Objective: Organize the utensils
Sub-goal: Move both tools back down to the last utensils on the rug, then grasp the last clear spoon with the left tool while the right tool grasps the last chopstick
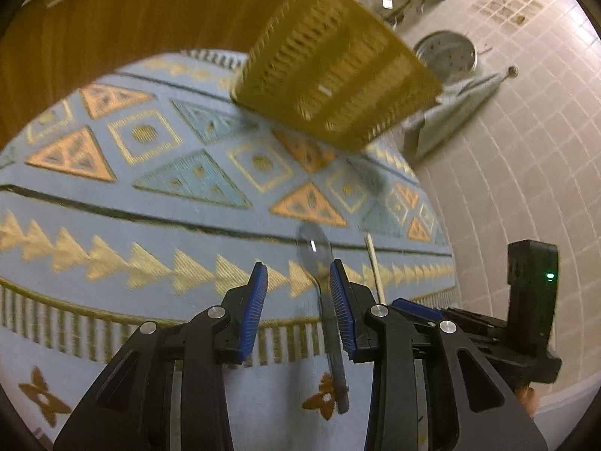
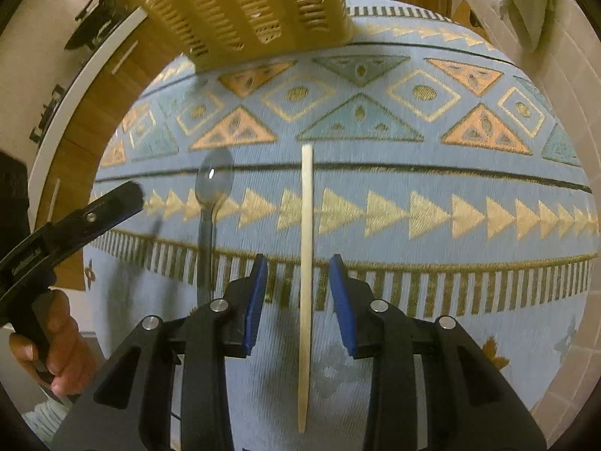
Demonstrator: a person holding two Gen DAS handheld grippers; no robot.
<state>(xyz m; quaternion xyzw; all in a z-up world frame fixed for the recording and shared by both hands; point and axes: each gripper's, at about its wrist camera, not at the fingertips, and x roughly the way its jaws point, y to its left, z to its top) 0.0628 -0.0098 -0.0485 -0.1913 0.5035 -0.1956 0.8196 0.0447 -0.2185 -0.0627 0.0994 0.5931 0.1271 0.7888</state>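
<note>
The left gripper (image 1: 298, 282) has two black fingers (image 1: 255, 300) with ribbed blue pads, standing apart and gripping nothing. Between them, nearer the right pad, lies a translucent grey plastic spoon (image 1: 319, 263) on its back, its oval bowl pointing far and its slim handle running near.

The right gripper (image 2: 298, 282) has the same black fingers (image 2: 340, 300) with blue pads, also apart and empty. Between them lies a pale, flat wooden stick (image 2: 306, 263), long and narrow, with a rounded far end. In this view the spoon (image 2: 212, 203) lies to the left of the stick, side by side with it and apart.

Both utensils rest on a worktop (image 2: 450, 300) covered by a light blue woven cloth with rows of cream, orange and teal triangles and diamonds and a striped border.

At the far edge of the cloth stands a tan basket (image 1: 334, 64) with slotted, lattice-like walls; its inside is hidden. Beyond are wooden cabinet fronts (image 1: 112, 30) and pale square wall tiles (image 1: 526, 150). A hand (image 2: 56, 345) holds the left gripper's handle.
</note>
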